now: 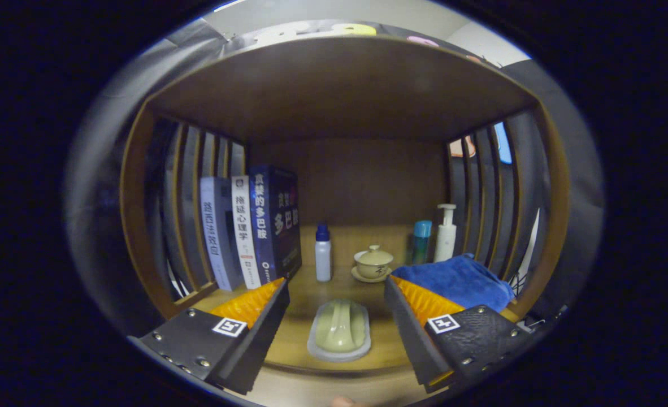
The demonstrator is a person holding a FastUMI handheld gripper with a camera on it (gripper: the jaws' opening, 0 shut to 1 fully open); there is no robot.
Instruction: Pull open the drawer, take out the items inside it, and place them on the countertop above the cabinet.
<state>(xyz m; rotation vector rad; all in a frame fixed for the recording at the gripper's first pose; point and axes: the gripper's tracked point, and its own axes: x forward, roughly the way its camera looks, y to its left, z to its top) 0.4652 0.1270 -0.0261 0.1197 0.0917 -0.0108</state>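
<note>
The wooden cabinet (pixel 142 226) is filling the scene ahead of the tongs (pixel 335 297), its slatted sides rising on either hand and its top panel arching overhead. The surface (pixel 306 291) inside it is running forward from between the fingers to the back wall. Three books (pixel 252 229) are standing upright ahead of the left finger, and a folded blue towel (pixel 458 280) is lying just beyond the right finger. Further back, a small white bottle with a blue cap (pixel 323 251) is standing ahead of the gap, a lidded tea cup on a saucer (pixel 373 263) is sitting to its right, and a teal bottle (pixel 421 242) and a white pump bottle (pixel 446 232) are standing behind the towel. A pale green dish-like item on a light base (pixel 339 330) is resting between the fingers, touching neither.

The tongs are standing wide open and gripping nothing.

No drawer front or handle is distinguishable here; it probably lies below this shelf, so the task's drawer cannot be placed. To do the step well, the person would likely be lowering the tongs, finding the handle, closing squarely on it and pulling straight back, keeping clear of the green item.
</note>
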